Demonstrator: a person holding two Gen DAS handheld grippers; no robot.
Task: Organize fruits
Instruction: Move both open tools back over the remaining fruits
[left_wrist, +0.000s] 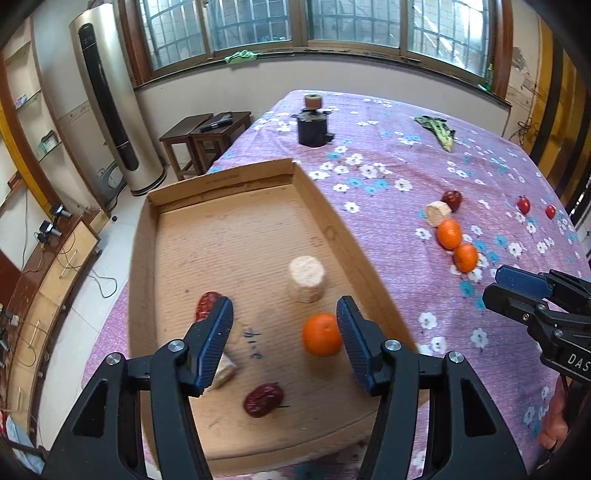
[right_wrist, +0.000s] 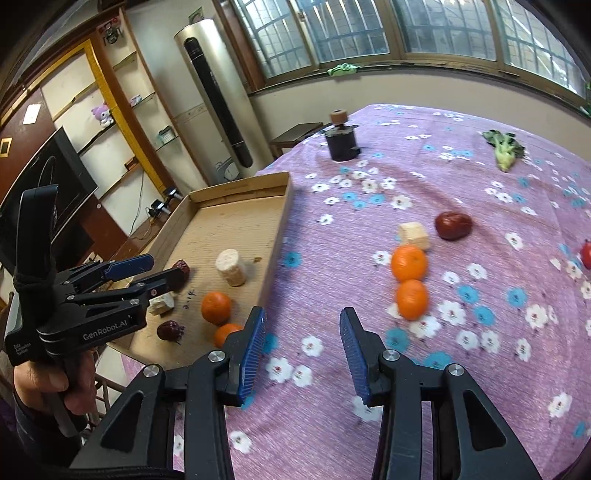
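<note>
The left gripper (left_wrist: 284, 325) hangs over the cardboard tray (left_wrist: 177, 199) with its blue pads spread apart and nothing clamped; one orange (left_wrist: 322, 334) lies on the tray floor just beside the inner face of the right pad, though contact cannot be told. Around it in the tray lie a pale cut cylinder (left_wrist: 306, 278), a red date (left_wrist: 263, 400) nearer the camera, another date (left_wrist: 207, 304) partly behind the left pad, and a pale chunk (left_wrist: 225, 371) under that pad. The right gripper (right_wrist: 303, 332) is parted too, empty, over the flowered purple cloth (right_wrist: 480, 369) beside the tray's near corner. Ahead of it on the cloth two oranges (right_wrist: 409, 263) lie touching in a line, with a pale wedge (right_wrist: 414, 235) and a dark red date (right_wrist: 453, 225) just beyond; farther back stand a black cylinder (right_wrist: 341, 142) and a leafy green vegetable (right_wrist: 504, 149)
</note>
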